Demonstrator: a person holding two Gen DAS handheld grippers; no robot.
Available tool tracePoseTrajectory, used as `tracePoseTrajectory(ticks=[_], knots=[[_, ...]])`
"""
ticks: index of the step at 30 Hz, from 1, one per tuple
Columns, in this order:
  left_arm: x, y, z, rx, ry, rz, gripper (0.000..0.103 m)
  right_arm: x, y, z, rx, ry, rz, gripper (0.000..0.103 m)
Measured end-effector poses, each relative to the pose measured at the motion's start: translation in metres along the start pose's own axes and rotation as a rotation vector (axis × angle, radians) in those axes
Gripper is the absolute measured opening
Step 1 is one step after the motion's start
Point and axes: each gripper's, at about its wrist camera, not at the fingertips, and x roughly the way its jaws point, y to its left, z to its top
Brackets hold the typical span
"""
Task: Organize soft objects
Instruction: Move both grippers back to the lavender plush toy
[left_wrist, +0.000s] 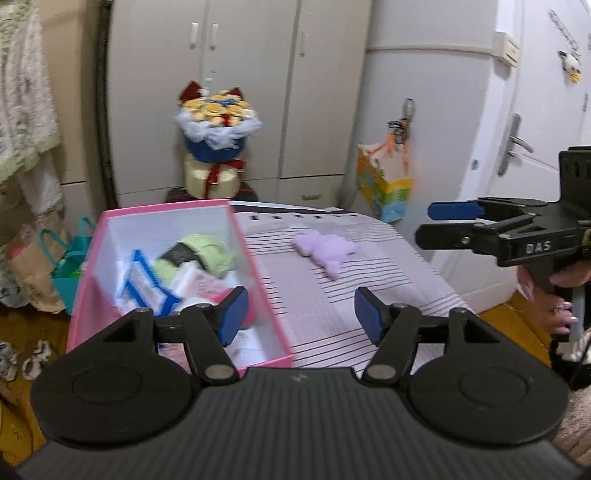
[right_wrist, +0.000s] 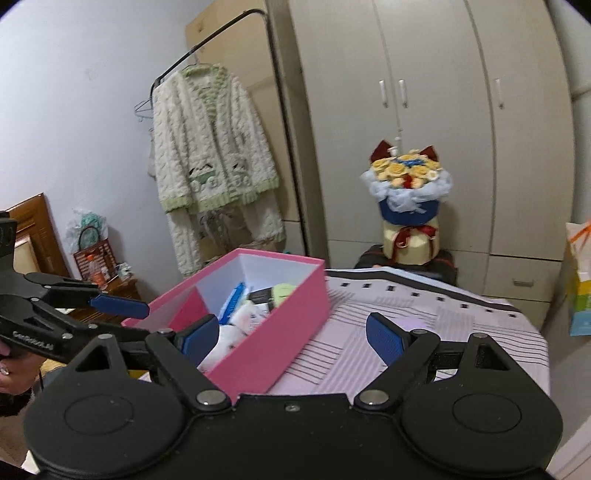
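I had both sets of tongs clear of the load at that moment. The left tongs (left_wrist: 299, 314) stood apart with nothing between the blue pads, hanging over the near corner of the pink box (left_wrist: 258, 280), and I judged them parked there because the box was where things were meant to go. The right tongs (right_wrist: 291, 338) stood wide and empty too, looking across the box's long side toward the striped cloth (right_wrist: 461, 325) that covered the worktop. Inside the box lay a jumble: a pale green soft thing (left_wrist: 207, 251) with a dark band on it, a blue-edged packet (left_wrist: 147, 284) and some white and pink pieces, all loosely dropped in rather than stacked, which suited soft goods that need no careful seating. The one item plainly left outside was the lilac fluffy piece (left_wrist: 327, 251), lying flat on the cloth well to the right of the box and touching nothing else. From the left camera the right tongs showed at the far right edge, held by a hand (left_wrist: 565, 291), on the same side as the lilac piece, so I reckoned that side the natural one to fetch it. Being limp and low on the cloth, it would likely need a pinch from above, taking care not to gather the cloth with it.
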Motion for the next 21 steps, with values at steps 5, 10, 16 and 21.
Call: tracePoseTrajectory(ticks=[5, 10, 16, 21], knots=[[0.03, -0.016, 0.004, 0.017, 0.026, -0.033, 0.064, -0.005, -0.022, -0.016, -0.028, -0.013, -0.046, 0.09], [0.06, -0.031, 0.007, 0.007, 0.018, -0.062, 0.067, 0.001, -0.044, -0.03, -0.078, -0.016, -0.088, 0.09], [0.09, -0.039, 0.014, -0.134, -0.071, -0.1, 0.067, 0.024, -0.065, -0.037, -0.145, 0.01, -0.076, 0.09], [0.125, -0.041, 0.02, -0.201, -0.076, -0.108, 0.067, 0.053, -0.082, -0.037, -0.198, 0.044, -0.041, 0.09]])
